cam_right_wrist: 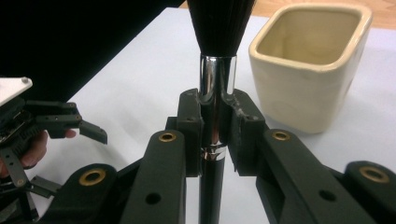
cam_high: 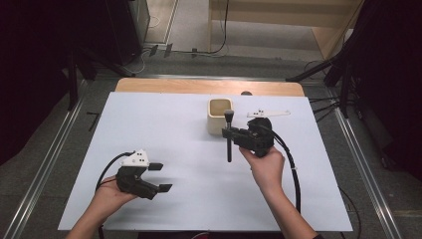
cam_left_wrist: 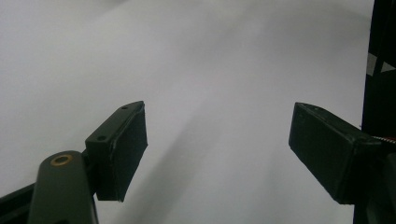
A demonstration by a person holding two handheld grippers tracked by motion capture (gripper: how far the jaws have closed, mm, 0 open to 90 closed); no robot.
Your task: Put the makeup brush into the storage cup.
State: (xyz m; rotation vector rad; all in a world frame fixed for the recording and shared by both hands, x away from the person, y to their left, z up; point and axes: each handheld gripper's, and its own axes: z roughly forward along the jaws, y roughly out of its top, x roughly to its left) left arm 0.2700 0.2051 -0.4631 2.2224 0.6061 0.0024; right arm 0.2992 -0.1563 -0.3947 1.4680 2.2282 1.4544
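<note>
Right gripper (cam_high: 230, 133) sits just right of centre in the high view, and its jaws are clamped tight on a makeup brush (cam_high: 229, 139). In the right gripper view the black pads squeeze the brush (cam_right_wrist: 215, 112) on its shiny metal collar, right where collar meets dark handle. The brush stands with its long axis up and down the frame in both views: black bristles toward the top, handle running down toward the bottom edge. From above it's hard to judge how steeply it tilts off the white table (cam_high: 164, 129).

Bristle end sits just beside the cream square cup (cam_high: 220, 114), at its lower right corner in the high view; in the right gripper view the cup (cam_right_wrist: 308, 70) stands open-mouthed at upper right, apart from the brush.

Left gripper (cam_high: 160, 177) is down at lower left, jaws spread wide with nothing between them, bare table beyond its pads (cam_left_wrist: 122, 149).
</note>
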